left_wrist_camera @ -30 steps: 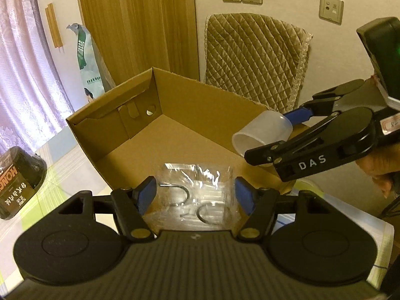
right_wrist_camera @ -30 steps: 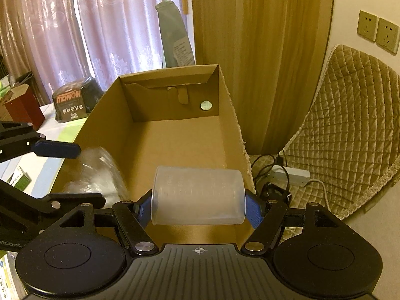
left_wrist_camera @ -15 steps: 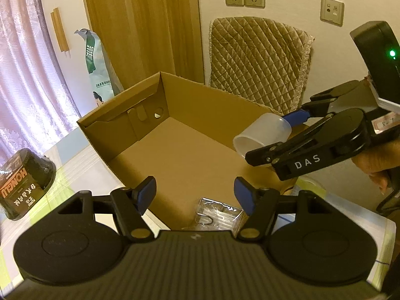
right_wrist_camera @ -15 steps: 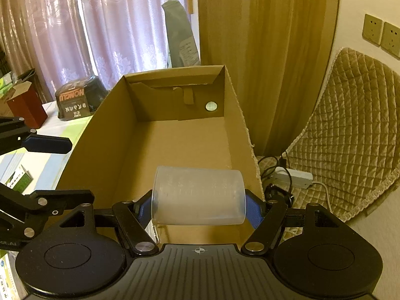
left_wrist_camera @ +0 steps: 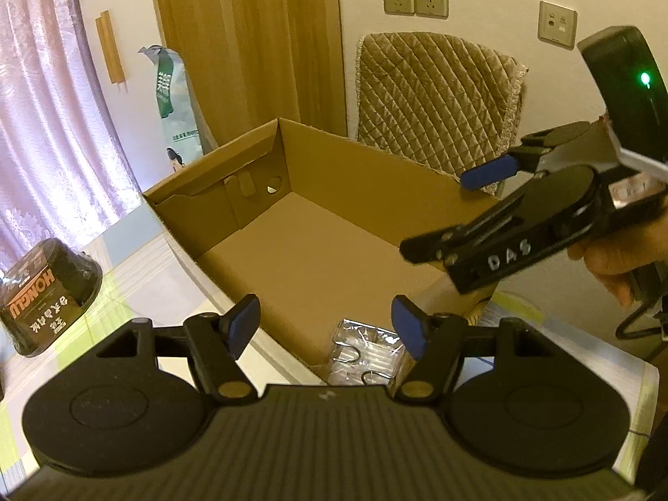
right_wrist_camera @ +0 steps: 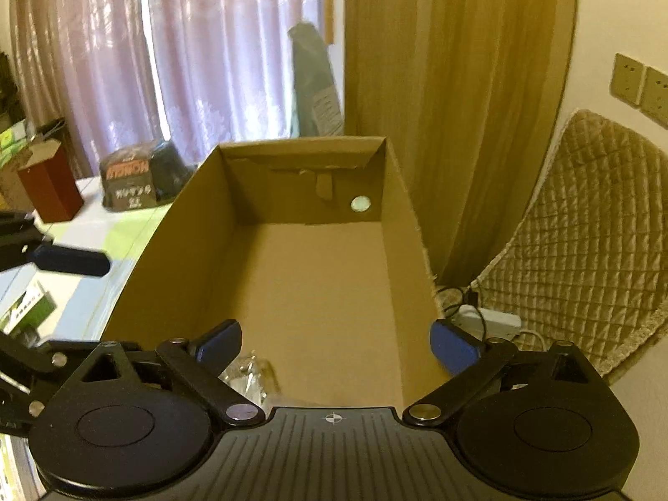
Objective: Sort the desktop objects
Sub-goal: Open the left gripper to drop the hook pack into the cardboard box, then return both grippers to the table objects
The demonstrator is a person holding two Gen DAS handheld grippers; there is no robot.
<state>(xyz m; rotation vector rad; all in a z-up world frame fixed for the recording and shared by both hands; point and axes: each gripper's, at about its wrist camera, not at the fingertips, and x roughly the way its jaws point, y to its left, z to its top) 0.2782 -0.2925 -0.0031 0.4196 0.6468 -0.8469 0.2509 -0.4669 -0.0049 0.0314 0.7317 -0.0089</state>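
An open cardboard box [left_wrist_camera: 317, 250] [right_wrist_camera: 317, 284] stands in front of both grippers. A clear plastic packet of metal hooks [left_wrist_camera: 367, 350] [right_wrist_camera: 250, 375] lies on the box floor at its near end. My left gripper [left_wrist_camera: 325, 321] hangs open above that near end, with nothing between its blue pads. My right gripper [right_wrist_camera: 336, 344] is also open and empty over the box. In the left wrist view the right gripper [left_wrist_camera: 451, 208] reaches in from the right, held by a hand [left_wrist_camera: 618, 263]. The translucent cup shows in neither view.
A black bowl labelled HONGLU [left_wrist_camera: 46, 292] [right_wrist_camera: 133, 183] sits on the table left of the box, with a red carton [right_wrist_camera: 50, 188] beyond it. A quilted chair [left_wrist_camera: 438, 87] [right_wrist_camera: 584, 229] and a power strip [right_wrist_camera: 488, 317] on the floor lie to the right.
The left gripper let go of the hook packet, which dropped into the box. The right gripper opened, and the cup it held is gone from between its fingers.
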